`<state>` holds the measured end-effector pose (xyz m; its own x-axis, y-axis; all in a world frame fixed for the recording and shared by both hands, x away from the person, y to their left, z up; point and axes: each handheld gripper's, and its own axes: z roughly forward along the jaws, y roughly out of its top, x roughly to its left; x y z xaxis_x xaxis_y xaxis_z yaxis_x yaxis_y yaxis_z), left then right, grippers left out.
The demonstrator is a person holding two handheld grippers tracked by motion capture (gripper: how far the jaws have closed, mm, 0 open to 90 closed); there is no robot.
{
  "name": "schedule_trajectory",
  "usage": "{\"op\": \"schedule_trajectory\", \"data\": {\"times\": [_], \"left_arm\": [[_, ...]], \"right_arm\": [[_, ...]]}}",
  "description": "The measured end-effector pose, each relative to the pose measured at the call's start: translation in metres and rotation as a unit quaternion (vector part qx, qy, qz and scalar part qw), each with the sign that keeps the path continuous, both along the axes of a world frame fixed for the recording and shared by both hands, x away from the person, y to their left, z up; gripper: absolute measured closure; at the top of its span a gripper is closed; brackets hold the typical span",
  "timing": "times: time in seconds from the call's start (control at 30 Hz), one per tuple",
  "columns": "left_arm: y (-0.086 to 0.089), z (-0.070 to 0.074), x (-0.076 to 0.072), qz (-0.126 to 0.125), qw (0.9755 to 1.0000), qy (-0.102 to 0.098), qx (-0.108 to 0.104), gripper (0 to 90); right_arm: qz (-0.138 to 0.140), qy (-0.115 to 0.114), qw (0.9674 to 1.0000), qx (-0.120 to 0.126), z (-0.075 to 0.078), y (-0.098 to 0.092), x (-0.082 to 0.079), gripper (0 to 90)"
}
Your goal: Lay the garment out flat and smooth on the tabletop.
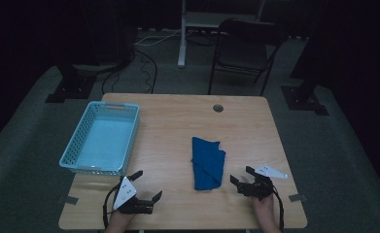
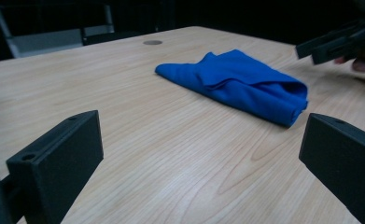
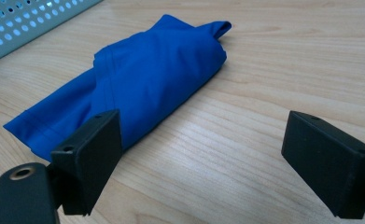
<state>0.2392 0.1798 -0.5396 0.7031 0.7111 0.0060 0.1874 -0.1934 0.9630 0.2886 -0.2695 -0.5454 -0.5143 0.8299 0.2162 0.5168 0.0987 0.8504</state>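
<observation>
Resting on a pale wooden table [image 1: 178, 116] in a dark room, both claws, left [image 1: 148, 187] and right [image 1: 240, 175], gape released beside a blue cloth [image 1: 207, 162].

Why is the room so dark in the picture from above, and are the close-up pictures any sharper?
High view: dim, surroundings nearly black, only the pale wooden table lit. Left gripper view: folded blue cloth sharp, near jaws soft. Right gripper view: brighter, cloth seams crisp, near jaws slightly blurred.

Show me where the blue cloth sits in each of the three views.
High view: the blue cloth lies right of centre on the table, between the two grippers.
Left gripper view: upper middle to right, beyond the open jaws.
Right gripper view: left of centre, just past the left jaw.
Shared landmark: the light blue basket, at top left in the right gripper view.
</observation>
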Motion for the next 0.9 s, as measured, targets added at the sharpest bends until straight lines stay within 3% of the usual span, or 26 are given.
{"op": "schedule_trajectory", "data": {"times": [0.07, 0.33, 0.43, 0.6, 0.67, 0.83, 0.9], "left_arm": [[-0.001, -0.002, 0.001, -0.012, 0.9999, 0.005, 0.000, 0.0], [-0.005, -0.002, -0.001, -0.011, 0.9999, -0.006, 0.009, 0.0], [-0.005, -0.002, -0.001, -0.012, 0.9999, -0.004, 0.006, 0.0], [-0.003, -0.002, 0.001, -0.010, 0.9999, 0.004, -0.002, 0.0], [-0.003, -0.002, 0.001, -0.013, 0.9998, 0.012, -0.001, 0.0], [-0.004, -0.002, 0.001, -0.014, 0.9998, 0.012, 0.003, 0.0], [-0.004, -0.002, 0.002, -0.013, 0.9998, 0.013, 0.001, 0.0]], "right_arm": [[0.002, 0.005, 1.0000, -0.005, 0.000, 0.001, 0.000, 12.0], [0.002, 0.015, 0.9996, -0.022, -0.001, 0.003, 0.001, 12.0], [0.019, 0.034, 0.9988, -0.029, 0.000, 0.004, 0.003, 12.0], [0.069, 0.088, 0.9930, -0.037, 0.004, 0.004, 0.008, 12.0], [0.083, 0.098, 0.9912, -0.032, 0.004, 0.005, 0.007, 11.9], [0.113, 0.117, 0.9865, -0.018, 0.008, 0.014, 0.007, 11.9], [0.134, 0.120, 0.9837, -0.002, 0.011, 0.016, 0.008, 11.9]]}}
